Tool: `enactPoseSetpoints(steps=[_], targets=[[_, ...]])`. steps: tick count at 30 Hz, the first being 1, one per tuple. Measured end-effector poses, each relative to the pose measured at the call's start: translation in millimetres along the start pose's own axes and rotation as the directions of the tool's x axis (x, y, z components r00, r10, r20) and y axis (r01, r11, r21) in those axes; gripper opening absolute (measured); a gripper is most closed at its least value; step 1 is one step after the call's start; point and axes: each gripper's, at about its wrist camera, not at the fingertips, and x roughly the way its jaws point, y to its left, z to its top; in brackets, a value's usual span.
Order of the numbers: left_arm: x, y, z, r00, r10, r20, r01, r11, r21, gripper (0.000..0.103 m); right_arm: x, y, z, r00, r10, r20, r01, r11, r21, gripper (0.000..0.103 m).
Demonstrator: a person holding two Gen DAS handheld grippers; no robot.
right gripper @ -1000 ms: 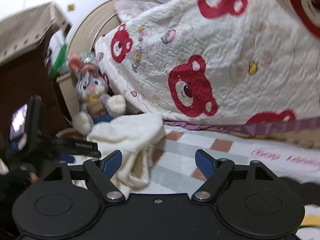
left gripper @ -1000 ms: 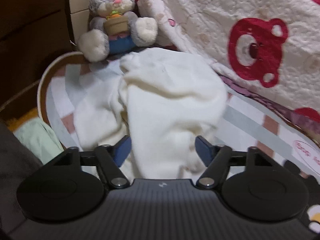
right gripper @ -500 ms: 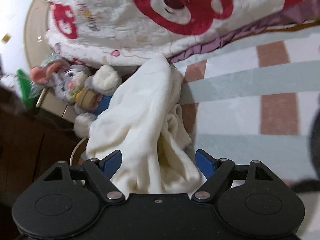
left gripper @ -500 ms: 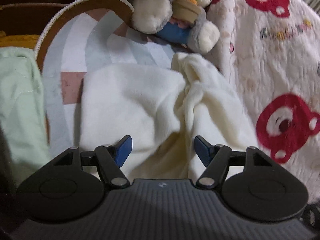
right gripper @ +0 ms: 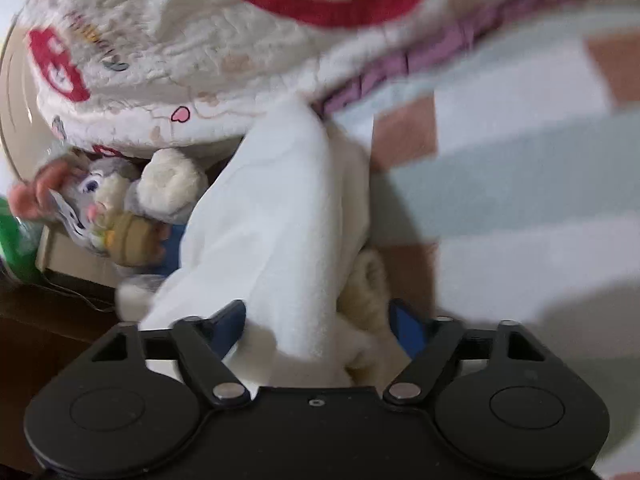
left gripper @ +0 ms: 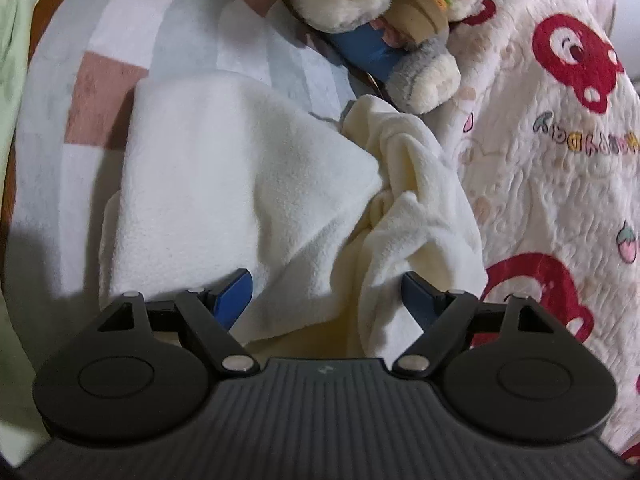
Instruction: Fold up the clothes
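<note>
A crumpled cream fleece garment (left gripper: 248,184) lies on the striped bed sheet (left gripper: 104,92). My left gripper (left gripper: 326,292) is open, its blue fingers on either side of the garment's near edge, with cloth bunched between them. In the right wrist view the same garment (right gripper: 276,232) runs from the quilt down between the fingers. My right gripper (right gripper: 318,320) is open around its near end. That view is blurred.
A plush rabbit (left gripper: 392,24) sits just beyond the garment; it also shows in the right wrist view (right gripper: 120,208). A white quilt with red bears (left gripper: 560,168) is heaped on the right. A pale green cloth (left gripper: 12,60) lies at the far left.
Both grippers have moved down and closer to the garment, which now fills the gap between each pair of fingers. The right view swung from the quilt down to the sheet.
</note>
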Motion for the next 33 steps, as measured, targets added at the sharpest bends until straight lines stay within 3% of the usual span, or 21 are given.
enactPoseSetpoints(steps=[3,6,7,8,10,11,12,14,15,18,21,24,28,33], targets=[[4,3,-2,1.000,-0.020,0.001,0.020,0.999,-0.032,0.084,19,-10,-7,0.997,0.067,-0.025,-0.064,0.994,0.089,0.046],[10,5,-3,0.996,-0.079,-0.032,0.077,0.995,-0.066,0.085,29,-8,-15,0.993,0.100,-0.059,-0.095,0.992,0.082,0.044],[19,7,-7,0.983,-0.160,-0.094,0.149,0.982,-0.114,0.085,32,-6,-18,0.991,0.111,-0.071,-0.105,0.992,0.076,0.044],[29,8,-12,0.958,-0.242,-0.152,0.217,0.962,-0.166,0.084,32,-5,-19,0.987,0.137,-0.088,-0.129,0.988,0.089,0.044],[51,13,-28,0.880,-0.411,-0.238,0.328,0.889,-0.320,0.082,30,-3,-23,0.976,0.186,-0.114,-0.173,0.978,0.116,0.044],[54,13,-36,0.874,-0.424,-0.237,0.330,0.877,-0.350,0.081,26,-2,-25,0.972,0.204,-0.117,-0.190,0.975,0.119,0.044],[52,8,-41,0.886,-0.399,-0.234,0.318,0.893,-0.317,0.078,21,-1,-27,0.968,0.222,-0.119,-0.207,0.971,0.121,0.043],[40,-15,-43,0.915,-0.331,-0.232,0.302,0.941,-0.151,0.075,10,1,-29,0.957,0.260,-0.126,-0.245,0.961,0.126,0.040],[33,-29,-44,0.925,-0.303,-0.228,0.297,0.953,-0.061,0.075,4,0,-30,0.951,0.281,-0.131,-0.265,0.956,0.128,0.037],[12,-67,-49,0.921,-0.314,-0.229,0.349,0.928,0.131,0.075,-17,2,-31,0.931,0.337,-0.138,-0.321,0.939,0.122,0.033],[-5,-88,-55,0.909,-0.347,-0.232,0.395,0.895,0.209,0.076,-43,5,-34,0.912,0.388,-0.135,-0.376,0.920,0.109,0.032],[-25,-103,-65,0.863,-0.425,-0.275,0.488,0.842,0.230,0.080,-70,6,-39,0.888,0.447,-0.104,-0.432,0.891,0.141,0.032],[-64,-124,-89,0.795,-0.506,-0.335,0.598,0.745,0.295,0.080,-121,-9,-49,0.850,0.525,-0.033,-0.507,0.835,0.215,0.032],[-107,-161,-131,0.706,-0.567,-0.426,0.704,0.627,0.333,0.080,-212,-1,-58,0.834,0.551,-0.014,-0.547,0.831,0.105,0.033]])
